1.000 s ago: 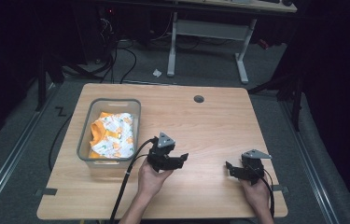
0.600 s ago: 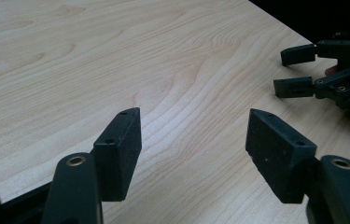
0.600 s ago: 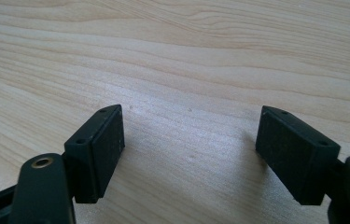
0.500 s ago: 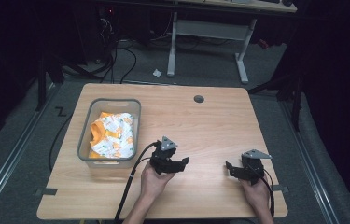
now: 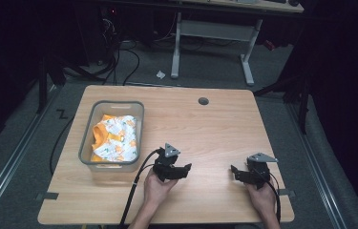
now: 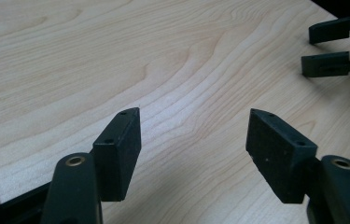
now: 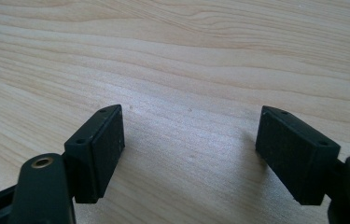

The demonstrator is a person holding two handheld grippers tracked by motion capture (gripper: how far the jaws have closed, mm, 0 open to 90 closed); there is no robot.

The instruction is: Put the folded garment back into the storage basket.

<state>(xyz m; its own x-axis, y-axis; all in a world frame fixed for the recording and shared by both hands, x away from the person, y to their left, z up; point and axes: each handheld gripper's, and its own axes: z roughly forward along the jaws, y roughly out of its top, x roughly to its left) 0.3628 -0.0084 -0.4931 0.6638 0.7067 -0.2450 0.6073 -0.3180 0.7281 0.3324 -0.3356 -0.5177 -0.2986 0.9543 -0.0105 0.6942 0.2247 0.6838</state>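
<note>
My left gripper (image 5: 186, 169) is held low over the front middle of the wooden table (image 5: 215, 129), its jaws pointing right. In the left gripper view it (image 6: 194, 113) stands open over bare wood with nothing between its pads. My right gripper (image 5: 234, 171) hovers near the front right, jaws pointing left toward the other one; in the right gripper view it (image 7: 190, 109) is open and empty too. The right gripper's jaw tips (image 6: 307, 49) also appear at the top right of the left gripper view. A hand holds each gripper from the table's near edge.
A clear plastic bin (image 5: 113, 103) stands on the left of the table and holds an orange and white patterned cloth (image 5: 115, 138). A round cable hole (image 5: 203, 101) sits near the far edge. Cables and desk legs lie on the dark floor beyond.
My left gripper has sunk a little toward the tabletop and the person. Its jaws keep the same width. The right gripper has not moved.
</note>
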